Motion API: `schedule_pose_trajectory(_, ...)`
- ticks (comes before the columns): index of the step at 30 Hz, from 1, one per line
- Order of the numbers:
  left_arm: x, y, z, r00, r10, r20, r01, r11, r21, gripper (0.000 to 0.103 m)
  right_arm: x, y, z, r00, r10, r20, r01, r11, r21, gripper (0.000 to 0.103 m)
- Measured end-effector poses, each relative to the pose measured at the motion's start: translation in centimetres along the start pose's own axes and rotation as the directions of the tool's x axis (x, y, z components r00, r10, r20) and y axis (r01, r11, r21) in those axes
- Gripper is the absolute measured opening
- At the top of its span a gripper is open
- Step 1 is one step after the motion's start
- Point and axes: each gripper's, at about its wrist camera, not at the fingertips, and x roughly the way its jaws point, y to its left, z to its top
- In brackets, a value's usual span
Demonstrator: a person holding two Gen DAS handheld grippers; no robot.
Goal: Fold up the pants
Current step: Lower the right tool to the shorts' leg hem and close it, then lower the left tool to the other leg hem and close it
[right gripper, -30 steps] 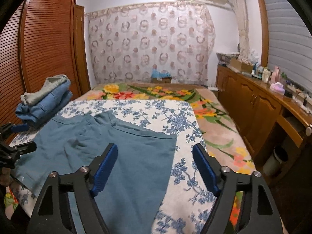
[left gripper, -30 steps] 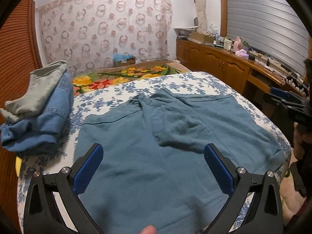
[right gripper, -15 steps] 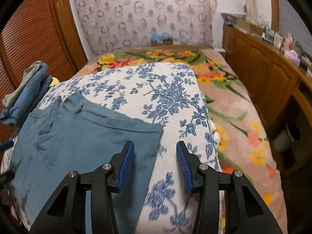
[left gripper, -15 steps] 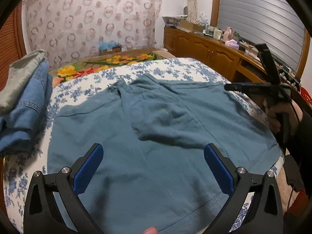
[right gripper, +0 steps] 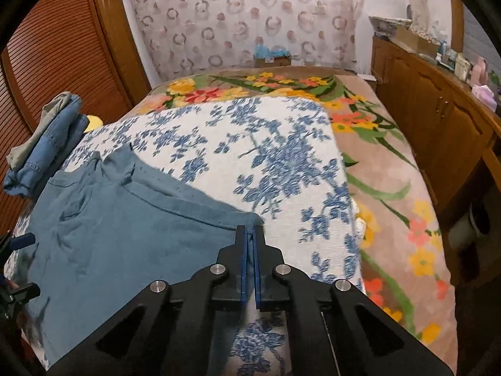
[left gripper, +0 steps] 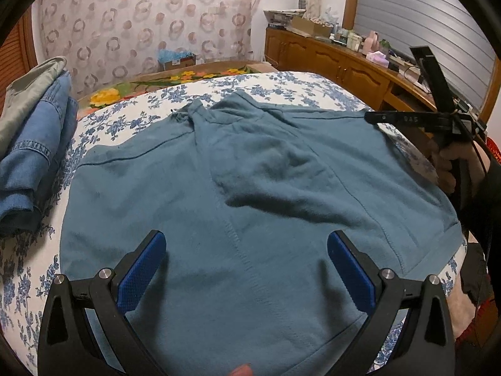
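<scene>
Teal-blue soft cotton pants [left gripper: 250,206] lie spread flat on the blue-and-white floral bedspread [right gripper: 266,144]; left black gripper with blue pads [left gripper: 245,266] hovers over their near middle, jaws wide apart, nothing between. Right black gripper [right gripper: 250,235] has just been closing; its pads are pinched together on the pants' corner, at the cloth's right edge.

teal-blue pants [left gripper: 250,194] are lying over a white bedspread [right gripper: 250,144] showing blue flowers. blue pads are lining the black left hand-held gripper [left gripper: 247,261]. a denim-blue and grey-green clothes pile [left gripper: 31,125] is sitting beside it.
</scene>
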Motion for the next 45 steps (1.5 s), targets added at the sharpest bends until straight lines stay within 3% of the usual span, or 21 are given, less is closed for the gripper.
schedule_pose_trajectory(8, 0.0, 0.4, -0.2, 1.000, 0.000, 0.001, 0.000, 1.000, -0.003, 0.103, 0.6, -1.9, 1.0, 0.992, -0.124, 0.030, 0.124, 0.992, 0.002, 0.002)
schedule_pose_trajectory(15, -0.9, 0.7, -0.5, 1.000, -0.007, 0.017, 0.008, 1.000, -0.014, 0.103, 0.7, -0.6, 1.1, 0.989, -0.149, 0.010, 0.149, 0.989, -0.022, 0.002)
schedule_pose_trajectory(18, -1.7, 0.9, -0.6, 1.000, -0.007, 0.027, 0.008, 1.000, -0.022, 0.103, 0.5, 0.8, 1.0, 0.984, -0.176, 0.029, 0.178, 0.982, -0.061, 0.011)
schedule_pose_trajectory(21, -2.5, 1.3, -0.9, 0.999, 0.006, 0.042, -0.005, 1.000, -0.020, 0.103, -0.8, 1.4, 0.0, 0.988, -0.148, 0.046, 0.151, 0.987, -0.051, 0.027)
schedule_pose_trajectory(24, -3.0, 1.8, -1.3, 0.999, 0.012, 0.046, -0.011, 1.000, -0.027, 0.103, -2.5, 2.8, -1.3, 0.987, -0.140, 0.078, 0.146, 0.987, -0.073, 0.038)
schedule_pose_trajectory(35, -4.7, 4.0, -3.6, 0.998, 0.033, 0.049, -0.030, 0.997, -0.064, 0.102, -6.7, 8.0, -7.1, 0.993, 0.001, 0.116, 0.015, 0.991, -0.135, 0.051)
schedule_pose_trajectory(39, -5.1, 5.2, -4.6, 0.998, 0.027, 0.052, -0.021, 0.994, -0.104, 0.096, -7.3, 8.9, -7.9, 0.992, 0.023, 0.126, -0.004, 0.989, -0.146, 0.062)
schedule_pose_trajectory(45, -6.3, 6.1, -5.9, 0.997, 0.052, 0.064, -0.045, 0.992, -0.117, 0.081, -7.1, 10.1, -9.1, 0.993, 0.043, 0.109, -0.025, 0.986, -0.165, 0.067)
